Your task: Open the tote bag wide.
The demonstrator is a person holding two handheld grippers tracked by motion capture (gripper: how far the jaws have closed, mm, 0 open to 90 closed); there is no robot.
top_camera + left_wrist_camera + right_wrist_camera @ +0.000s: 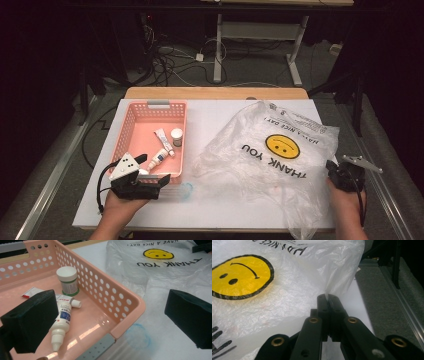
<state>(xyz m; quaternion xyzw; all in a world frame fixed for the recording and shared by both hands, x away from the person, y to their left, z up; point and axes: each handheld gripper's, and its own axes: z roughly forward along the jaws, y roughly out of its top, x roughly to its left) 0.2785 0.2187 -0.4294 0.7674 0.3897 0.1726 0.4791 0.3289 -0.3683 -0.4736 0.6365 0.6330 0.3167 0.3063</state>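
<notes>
clamping a fold at the edge of the plastic bag [287,302], the right gripper [328,298] is seen with jaws shut on the film, while the left gripper [110,322] is held wide open and empty over the near corner of the pink basket [130,305]. packing is judged barely begun: the jar [67,280], dropper bottle [62,322] and tube [163,137] are left inside the basket, with the bag spread just beside it. "thank you" and "have a nice day!" can be read on the bag around a yellow smiley.

Basket [131,131] holding jar [176,137] and tubes [162,147] lies left of bag [270,150] on table [210,210]
</notes>
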